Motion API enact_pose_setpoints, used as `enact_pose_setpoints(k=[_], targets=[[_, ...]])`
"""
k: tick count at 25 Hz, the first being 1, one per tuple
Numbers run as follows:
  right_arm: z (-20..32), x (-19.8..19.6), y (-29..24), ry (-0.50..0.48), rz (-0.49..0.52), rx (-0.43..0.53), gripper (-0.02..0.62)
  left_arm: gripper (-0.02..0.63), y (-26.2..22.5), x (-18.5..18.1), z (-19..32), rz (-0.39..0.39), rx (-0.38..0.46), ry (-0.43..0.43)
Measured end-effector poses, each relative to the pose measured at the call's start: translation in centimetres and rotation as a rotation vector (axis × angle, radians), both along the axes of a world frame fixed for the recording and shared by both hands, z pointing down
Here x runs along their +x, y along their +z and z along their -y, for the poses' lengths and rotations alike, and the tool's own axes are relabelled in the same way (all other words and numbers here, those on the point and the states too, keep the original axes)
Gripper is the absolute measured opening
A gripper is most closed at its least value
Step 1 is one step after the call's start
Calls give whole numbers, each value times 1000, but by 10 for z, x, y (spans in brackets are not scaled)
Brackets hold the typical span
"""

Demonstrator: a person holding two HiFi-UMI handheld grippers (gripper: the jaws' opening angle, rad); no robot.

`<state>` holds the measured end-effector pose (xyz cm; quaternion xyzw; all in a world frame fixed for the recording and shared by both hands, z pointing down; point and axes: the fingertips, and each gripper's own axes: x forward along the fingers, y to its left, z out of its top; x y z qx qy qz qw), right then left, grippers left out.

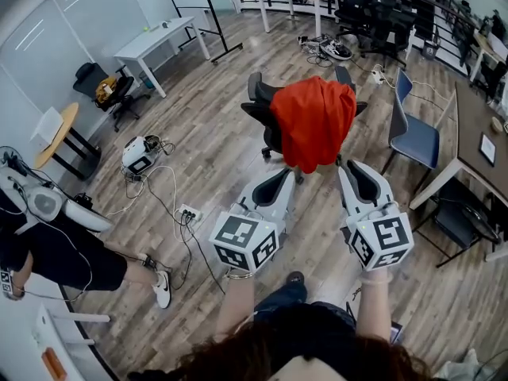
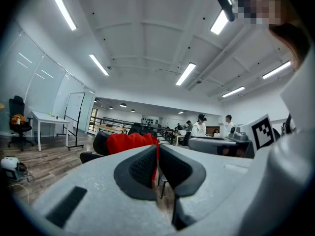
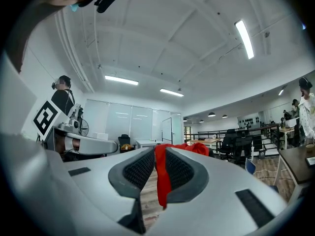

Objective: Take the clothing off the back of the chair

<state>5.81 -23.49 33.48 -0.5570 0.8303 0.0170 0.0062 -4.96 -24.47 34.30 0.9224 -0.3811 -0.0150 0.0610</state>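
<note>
1. Two grippers show in the head view, held level and side by side. The left gripper (image 1: 286,174) and the right gripper (image 1: 348,165) both point at the red garment (image 1: 313,121). It is draped over the backrest of a black office chair (image 1: 258,105) and hangs down the side that faces the person. Both tips are near its lower edge but do not touch it. The paired, aimed hold probably sets up a two-point grab, so the cloth can be lifted up and over the backrest.
2. No brand or word can be read in this view. The cubes on the grippers carry only black-and-white square markers.
3. In the left gripper view, the left gripper (image 2: 157,149) is clenched, its ribbed pads almost meeting with nothing between them. The garment (image 2: 129,142) sits ahead on the chair, apart from the jaws. No writing can be read here.
4. In the right gripper view, the right gripper (image 3: 160,151) has its jaws slightly apart and grips nothing. The garment (image 3: 162,181) shows red through the gap, centred, which suggests this gripper is lined up to take the cloth first. No label can be read on the cloth.
</note>
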Motion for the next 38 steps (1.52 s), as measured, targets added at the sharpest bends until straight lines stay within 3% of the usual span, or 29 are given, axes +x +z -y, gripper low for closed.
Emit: enact_pose_setpoints(k=[13,15,19,29,38], targets=[[38,-16,0,59,-9,-6,99,27,2,-23,47,-46,-21,61],[42,-15,2,66,-7,-13,104,72,4,-25,53,-54,-34,63],[48,-10,7,81,1,-21,111,81,9,-26,63,-68,-52,57],[86,19,12,85,9,-43,143,179,16,-5,104,-106,-119,51],[124,41,20,73,8,-86,206,239,24,3,144,-119,-171,12]])
